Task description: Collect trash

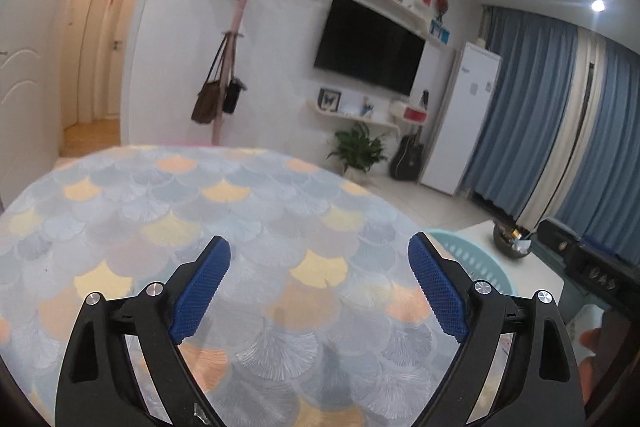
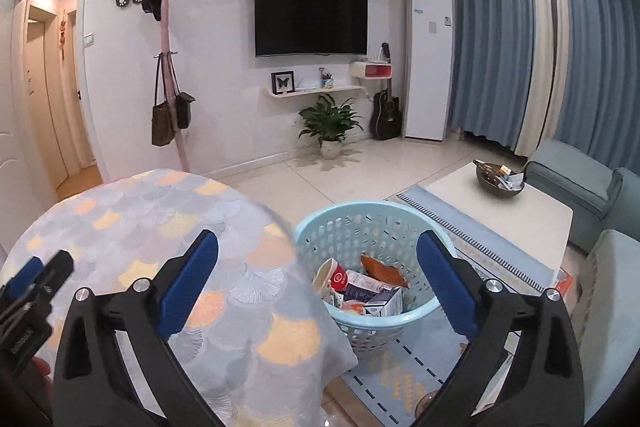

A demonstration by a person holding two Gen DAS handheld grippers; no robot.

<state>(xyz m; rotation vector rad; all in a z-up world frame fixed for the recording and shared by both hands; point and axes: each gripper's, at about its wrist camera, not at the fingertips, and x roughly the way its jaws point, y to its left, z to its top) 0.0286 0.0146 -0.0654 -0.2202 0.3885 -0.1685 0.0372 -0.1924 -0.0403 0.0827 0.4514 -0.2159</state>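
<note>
A light blue plastic basket (image 2: 400,319) stands on the floor beside the round table (image 2: 140,227). It holds trash: a paper cup (image 2: 334,277), cartons (image 2: 380,297) and an orange wrapper (image 2: 382,271). My right gripper (image 2: 318,255) is open and empty, above the table's edge and the basket. My left gripper (image 1: 320,259) is open and empty over the scale-patterned tablecloth (image 1: 200,211); it also shows at the left edge of the right wrist view (image 2: 32,287). The basket's rim (image 1: 476,255) shows behind the right finger in the left wrist view.
A white coffee table (image 2: 512,215) with a dark bowl (image 2: 498,179) of small items stands at the right, on a blue rug (image 2: 400,379). Blue sofa seats (image 2: 580,187) lie beyond. A coat stand (image 2: 172,67), plant (image 2: 330,123), guitar and TV line the far wall.
</note>
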